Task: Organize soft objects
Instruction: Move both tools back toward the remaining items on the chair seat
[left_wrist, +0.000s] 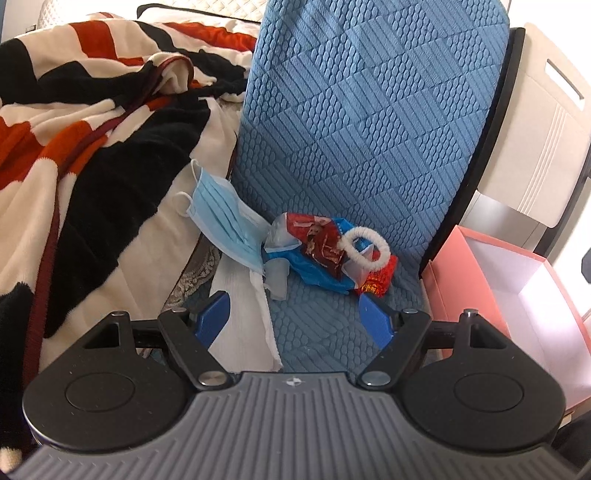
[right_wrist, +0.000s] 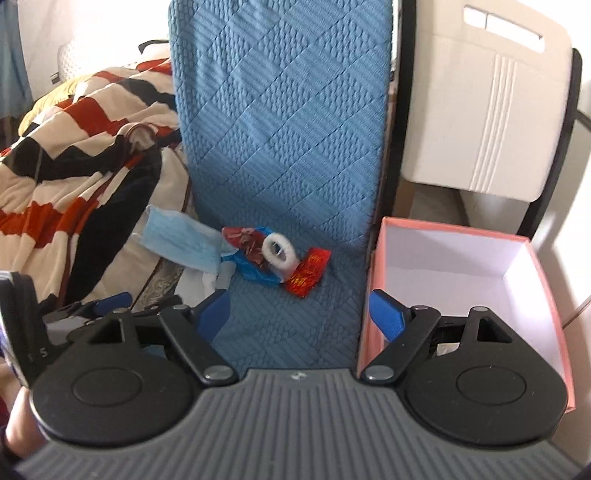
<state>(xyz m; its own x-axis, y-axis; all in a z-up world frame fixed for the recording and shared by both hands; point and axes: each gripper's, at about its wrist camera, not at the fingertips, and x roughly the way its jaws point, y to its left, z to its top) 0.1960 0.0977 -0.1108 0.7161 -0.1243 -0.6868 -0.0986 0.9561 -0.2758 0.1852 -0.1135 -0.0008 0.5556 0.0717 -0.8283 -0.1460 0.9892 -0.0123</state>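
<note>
Grippers, left (left_wrist: 295, 317) and right (right_wrist: 301, 314), gape wide and empty above wrappers (left_wrist: 325, 254) on blue mat (left_wrist: 369, 129)

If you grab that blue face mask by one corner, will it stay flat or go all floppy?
Probably floppy. The face mask is thin pleated cloth that already bends over the striped blanket, so it would likely droop. It looks very light for its size. Its white ear loop hangs loose and might snag on the crinkly wrappers beside it.
</note>
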